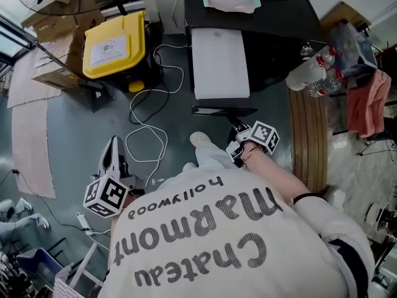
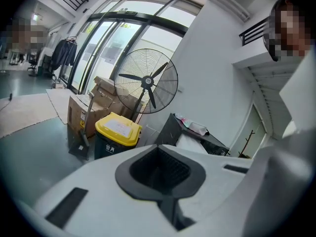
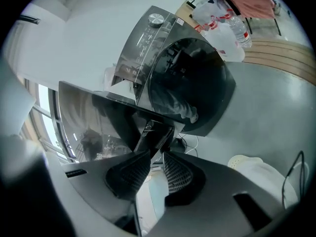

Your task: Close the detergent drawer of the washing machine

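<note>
Looking down, head view: the washing machine [image 1: 220, 61] stands ahead of me. Its detergent drawer [image 1: 223, 111] juts out dark from the front, not yet pushed in.
Right side, head view: I have the right gripper [image 1: 237, 136] up at the drawer's front, since that is the part to push on.
Left side, head view: the left gripper [image 1: 112, 154] hangs low over the floor [image 1: 74, 135], well apart from the machine. I judge it has no share in this job.
Left gripper view: its jaws are pressed together with nothing between them, pointing past a yellow-lidded bin [image 2: 117, 132] and a fan [image 2: 148, 81].
Right gripper view: the jaws are half closed and pinch the drawer's front edge at their tips, with the round door [image 3: 197, 83] behind. I take it the pinch keeps the front from slipping sideways.
Next move: a straight push inward, I reckon; a skewed one could jam the drawer.
</note>
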A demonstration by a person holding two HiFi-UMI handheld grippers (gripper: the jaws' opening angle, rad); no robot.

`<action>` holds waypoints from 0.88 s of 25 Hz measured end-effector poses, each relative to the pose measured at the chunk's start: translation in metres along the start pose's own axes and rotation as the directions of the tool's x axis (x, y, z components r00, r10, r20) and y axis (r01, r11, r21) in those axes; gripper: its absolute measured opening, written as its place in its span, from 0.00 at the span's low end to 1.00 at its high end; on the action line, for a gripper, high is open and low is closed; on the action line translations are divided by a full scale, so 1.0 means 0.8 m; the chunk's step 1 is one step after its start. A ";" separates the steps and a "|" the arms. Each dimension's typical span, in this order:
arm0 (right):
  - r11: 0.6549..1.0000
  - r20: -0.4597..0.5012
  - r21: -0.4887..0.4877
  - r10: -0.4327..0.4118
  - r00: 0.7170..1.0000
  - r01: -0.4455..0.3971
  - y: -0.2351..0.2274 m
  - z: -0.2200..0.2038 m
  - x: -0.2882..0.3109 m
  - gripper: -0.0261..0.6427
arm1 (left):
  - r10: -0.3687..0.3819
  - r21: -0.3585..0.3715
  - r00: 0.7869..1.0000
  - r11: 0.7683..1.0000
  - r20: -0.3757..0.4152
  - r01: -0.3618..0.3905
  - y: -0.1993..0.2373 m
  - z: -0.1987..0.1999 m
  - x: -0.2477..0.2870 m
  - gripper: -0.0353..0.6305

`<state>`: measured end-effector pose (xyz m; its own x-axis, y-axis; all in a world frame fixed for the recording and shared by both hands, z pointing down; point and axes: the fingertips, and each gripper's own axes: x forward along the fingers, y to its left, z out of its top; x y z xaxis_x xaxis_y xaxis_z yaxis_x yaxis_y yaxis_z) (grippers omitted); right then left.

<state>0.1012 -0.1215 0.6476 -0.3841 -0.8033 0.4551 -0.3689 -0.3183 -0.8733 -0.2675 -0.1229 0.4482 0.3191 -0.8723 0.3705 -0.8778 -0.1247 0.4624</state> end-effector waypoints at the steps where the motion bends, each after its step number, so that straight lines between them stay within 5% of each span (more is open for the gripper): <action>1: 1.000 -0.005 0.002 -0.004 1.000 0.004 0.000 -0.001 0.000 0.19 | -0.002 0.002 1.000 1.000 0.000 0.002 -0.001 0.002 0.003 0.06; 22: 0.995 -0.044 0.096 -0.035 0.998 0.039 0.012 0.004 -0.014 0.17 | -0.064 0.025 0.997 0.998 0.034 0.063 -0.028 0.030 0.037 0.06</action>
<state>0.1048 -0.1176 0.6337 -0.4076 -0.7690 0.4925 -0.3007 -0.3962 -0.8675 -0.2472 -0.1573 0.4294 0.3621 -0.8783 0.3122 -0.8647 -0.1915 0.4643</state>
